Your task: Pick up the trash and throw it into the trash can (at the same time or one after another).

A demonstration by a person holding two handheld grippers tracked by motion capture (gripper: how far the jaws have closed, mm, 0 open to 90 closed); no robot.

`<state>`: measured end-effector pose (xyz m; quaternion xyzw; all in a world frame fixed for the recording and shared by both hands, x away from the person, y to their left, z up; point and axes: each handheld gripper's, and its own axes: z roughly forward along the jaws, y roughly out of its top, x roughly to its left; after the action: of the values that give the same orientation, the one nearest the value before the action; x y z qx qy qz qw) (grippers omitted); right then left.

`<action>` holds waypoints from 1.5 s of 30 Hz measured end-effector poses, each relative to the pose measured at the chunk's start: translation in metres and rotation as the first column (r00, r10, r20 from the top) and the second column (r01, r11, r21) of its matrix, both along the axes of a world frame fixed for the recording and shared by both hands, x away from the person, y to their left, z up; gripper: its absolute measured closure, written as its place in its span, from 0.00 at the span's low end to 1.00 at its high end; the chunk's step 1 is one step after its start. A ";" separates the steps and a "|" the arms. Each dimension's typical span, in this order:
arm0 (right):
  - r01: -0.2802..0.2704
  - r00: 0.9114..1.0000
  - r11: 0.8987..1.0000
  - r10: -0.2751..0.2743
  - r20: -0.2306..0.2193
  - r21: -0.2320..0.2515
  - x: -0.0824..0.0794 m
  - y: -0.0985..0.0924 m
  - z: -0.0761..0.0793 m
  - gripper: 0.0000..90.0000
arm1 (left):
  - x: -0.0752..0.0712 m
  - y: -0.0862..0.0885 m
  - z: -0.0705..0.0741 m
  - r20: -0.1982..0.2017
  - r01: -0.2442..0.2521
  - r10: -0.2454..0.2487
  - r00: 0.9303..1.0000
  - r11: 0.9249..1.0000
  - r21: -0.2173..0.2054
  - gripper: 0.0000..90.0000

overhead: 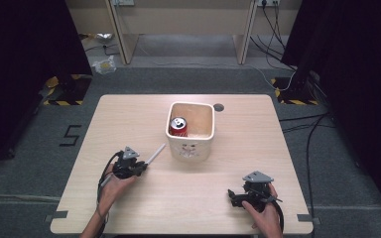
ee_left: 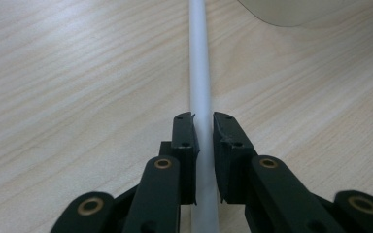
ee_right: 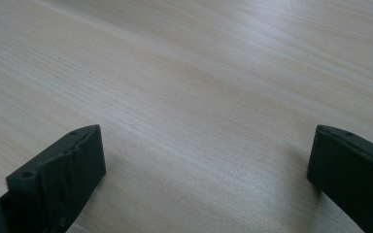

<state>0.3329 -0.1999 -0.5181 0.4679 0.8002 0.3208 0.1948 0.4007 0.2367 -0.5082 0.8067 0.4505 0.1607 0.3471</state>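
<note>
We work at a pale wooden table (overhead: 129, 124), where a square cream tub (overhead: 190, 136) stands near the far middle with a red soda can (overhead: 179, 126) upright in its left corner. Our left gripper (overhead: 141, 167) sits left of the tub and near it, and its jaws are clamped on a thin white rod (overhead: 155, 154). In the left gripper view the rod (ee_left: 200, 73) runs straight out from between the pads, along the gripper's own line, so its long axis points up and right toward the tub's near-left corner, the free tip just short of the wall. We judge that lifting and swinging that tip over the rim is what comes next. Our right gripper (overhead: 235, 197) rests well apart at the near right, jaws spread wide over bare wood, much farther from the rod.
</note>
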 end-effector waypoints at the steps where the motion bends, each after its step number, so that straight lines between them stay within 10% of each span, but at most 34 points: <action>1: 0.001 1.000 1.000 -0.001 0.000 0.000 0.000 0.000 0.000 0.01 | 0.000 0.002 0.001 0.000 0.001 -0.001 1.000 1.000 -0.013 0.88; 17: 0.000 1.000 1.000 0.000 0.000 0.000 0.000 0.000 0.000 0.00 | 0.003 0.027 0.043 0.093 -0.028 0.038 0.995 0.994 -0.103 0.88; 45: 0.000 1.000 1.000 0.000 0.000 0.000 0.000 0.000 0.000 0.00 | 0.002 0.008 0.134 0.215 0.106 -0.090 0.972 0.992 -0.064 0.88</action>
<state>0.3330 -0.1999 -0.5181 0.4679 0.8002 0.3208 0.1946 0.4022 0.2450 -0.3743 0.7925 0.3764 0.2115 0.4308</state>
